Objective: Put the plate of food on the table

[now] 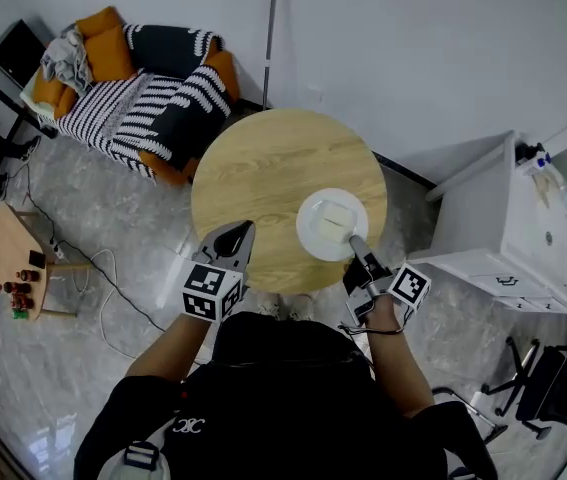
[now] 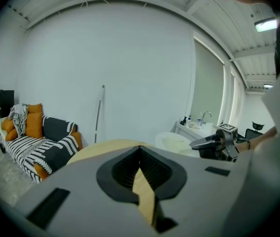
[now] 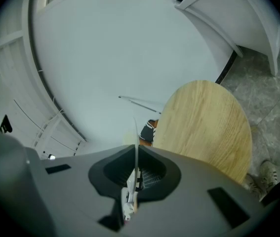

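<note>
Right gripper is clamped on the near rim of the one white plate, which its own view shows only edge-on. What look like two pale food pieces lie on it, their kind unclear. Left gripper is closed and empty beside it. The plate is over the single round table; whether it touches the wood cannot be told.

White plate with pale food block, level, over near edge of round wooden table
</note>
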A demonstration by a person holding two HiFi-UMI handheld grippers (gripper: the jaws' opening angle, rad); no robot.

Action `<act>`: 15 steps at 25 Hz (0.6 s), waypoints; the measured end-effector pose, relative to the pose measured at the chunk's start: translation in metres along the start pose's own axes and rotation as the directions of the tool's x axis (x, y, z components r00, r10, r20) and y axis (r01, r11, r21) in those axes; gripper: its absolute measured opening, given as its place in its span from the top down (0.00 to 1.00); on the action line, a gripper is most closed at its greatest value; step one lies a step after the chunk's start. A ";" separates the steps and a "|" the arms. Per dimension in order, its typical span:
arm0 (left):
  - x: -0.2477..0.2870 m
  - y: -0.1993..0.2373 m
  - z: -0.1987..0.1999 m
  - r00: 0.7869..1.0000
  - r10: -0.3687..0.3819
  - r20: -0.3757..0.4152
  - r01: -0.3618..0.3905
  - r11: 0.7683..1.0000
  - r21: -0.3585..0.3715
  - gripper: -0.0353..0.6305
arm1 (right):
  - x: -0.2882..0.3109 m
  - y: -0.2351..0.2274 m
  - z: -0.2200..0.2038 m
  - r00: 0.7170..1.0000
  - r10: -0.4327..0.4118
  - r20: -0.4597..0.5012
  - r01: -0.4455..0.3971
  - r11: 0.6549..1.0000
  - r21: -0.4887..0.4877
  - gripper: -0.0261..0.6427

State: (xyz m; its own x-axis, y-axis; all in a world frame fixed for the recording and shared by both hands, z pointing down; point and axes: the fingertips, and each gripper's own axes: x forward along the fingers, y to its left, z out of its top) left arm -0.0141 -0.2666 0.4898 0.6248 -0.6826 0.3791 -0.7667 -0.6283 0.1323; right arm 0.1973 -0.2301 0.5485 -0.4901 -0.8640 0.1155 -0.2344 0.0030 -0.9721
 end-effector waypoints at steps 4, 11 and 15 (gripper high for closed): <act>-0.004 0.011 0.000 1.000 0.013 -0.002 -0.013 1.000 -0.005 0.94 | 0.006 -0.007 -0.007 1.000 -0.005 -0.019 0.004 0.999 -0.032 0.93; -0.012 0.030 0.004 0.999 0.037 0.002 -0.037 0.999 -0.011 0.94 | 0.015 -0.043 -0.013 0.999 -0.035 -0.003 0.035 0.999 -0.027 0.93; -0.016 0.036 0.003 0.999 0.049 0.000 -0.049 0.999 -0.010 0.94 | 0.017 -0.062 -0.015 0.999 -0.049 0.003 0.049 0.999 0.005 0.93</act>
State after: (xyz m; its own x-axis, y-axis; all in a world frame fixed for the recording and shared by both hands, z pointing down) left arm -0.0509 -0.2791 0.4860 0.5863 -0.7127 0.3851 -0.7979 -0.5901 0.1228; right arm 0.1905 -0.2372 0.6135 -0.4756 -0.8646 0.1623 -0.2534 -0.0420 -0.9664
